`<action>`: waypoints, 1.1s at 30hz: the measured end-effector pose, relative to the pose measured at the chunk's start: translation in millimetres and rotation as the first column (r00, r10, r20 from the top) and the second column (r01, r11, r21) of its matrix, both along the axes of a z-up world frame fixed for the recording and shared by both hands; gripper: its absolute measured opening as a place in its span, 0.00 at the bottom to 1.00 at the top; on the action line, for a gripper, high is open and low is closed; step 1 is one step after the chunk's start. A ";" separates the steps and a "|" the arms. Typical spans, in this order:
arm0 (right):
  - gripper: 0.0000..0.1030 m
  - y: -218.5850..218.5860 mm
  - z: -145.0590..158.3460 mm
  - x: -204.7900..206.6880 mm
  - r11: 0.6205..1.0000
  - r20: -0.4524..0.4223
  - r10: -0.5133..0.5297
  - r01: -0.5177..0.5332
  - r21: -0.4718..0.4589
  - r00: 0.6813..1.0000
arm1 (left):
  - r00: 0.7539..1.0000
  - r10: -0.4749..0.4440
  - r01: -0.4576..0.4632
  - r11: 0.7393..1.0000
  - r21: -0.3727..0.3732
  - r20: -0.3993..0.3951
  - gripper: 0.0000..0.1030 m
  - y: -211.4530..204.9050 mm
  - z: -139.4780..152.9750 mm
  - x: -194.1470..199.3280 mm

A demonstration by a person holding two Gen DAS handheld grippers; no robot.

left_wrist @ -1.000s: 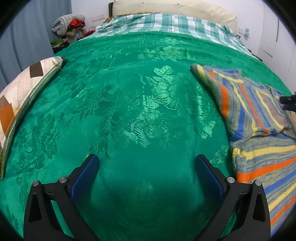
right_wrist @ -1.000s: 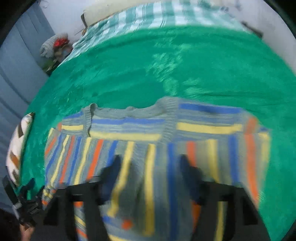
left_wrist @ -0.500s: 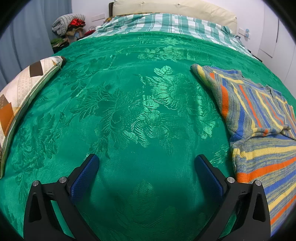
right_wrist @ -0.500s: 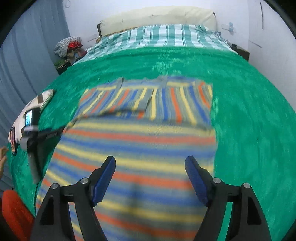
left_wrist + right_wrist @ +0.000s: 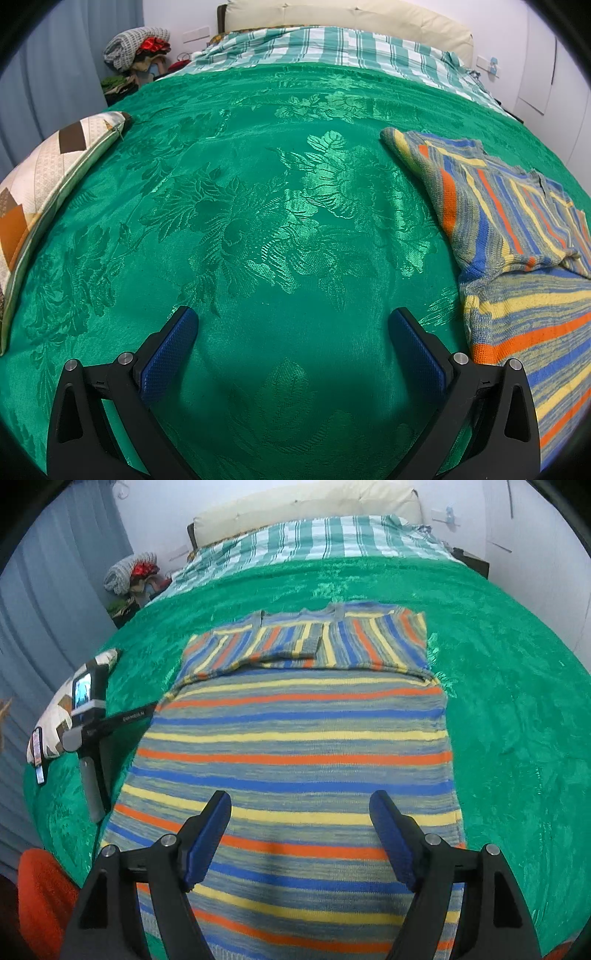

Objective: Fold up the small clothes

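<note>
Am holding right gripper (image 5: 299, 834) spread wide, nothing between pads, hanging over lower part of striped sweater (image 5: 295, 746). Am holding left gripper (image 5: 293, 345) spread too, empty, hanging over bare green bedspread (image 5: 258, 206) beside sweater's left edge. Sweater lying flat on bedspread, sleeves folded across chest. Patchwork pillow (image 5: 40, 184) lying farther left. Checked sheet (image 5: 332, 44) lying beyond, at headboard.

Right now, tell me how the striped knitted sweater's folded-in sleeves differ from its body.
The folded-in sleeves show stripes running lengthwise away from the camera; the body shows stripes running crosswise. The sleeves lie on top, at the far end; the body lies flat beneath, spreading nearer. Both share orange, blue and yellow bands.
</note>
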State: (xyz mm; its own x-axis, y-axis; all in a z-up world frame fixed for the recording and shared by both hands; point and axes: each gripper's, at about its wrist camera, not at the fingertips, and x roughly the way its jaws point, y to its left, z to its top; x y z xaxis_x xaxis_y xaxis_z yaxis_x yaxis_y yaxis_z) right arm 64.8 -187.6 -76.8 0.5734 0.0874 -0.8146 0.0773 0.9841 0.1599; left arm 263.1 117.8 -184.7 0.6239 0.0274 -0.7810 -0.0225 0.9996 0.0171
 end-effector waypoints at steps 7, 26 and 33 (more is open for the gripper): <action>0.75 0.6 -12.9 -10.8 0.999 -0.021 -0.038 0.039 0.036 0.999 | 1.000 0.000 0.000 1.000 0.000 0.000 1.00 0.0 0.1 0.0; 0.75 -41.1 -26.1 -67.7 0.995 0.036 -0.062 0.064 -0.074 0.997 | 1.000 0.000 0.000 1.000 0.001 0.001 1.00 0.0 0.0 0.2; 0.75 -54.6 -26.1 -77.4 0.995 0.064 -0.073 0.077 -0.060 0.995 | 1.000 0.001 -0.001 1.000 0.002 0.002 1.00 0.2 -0.5 0.7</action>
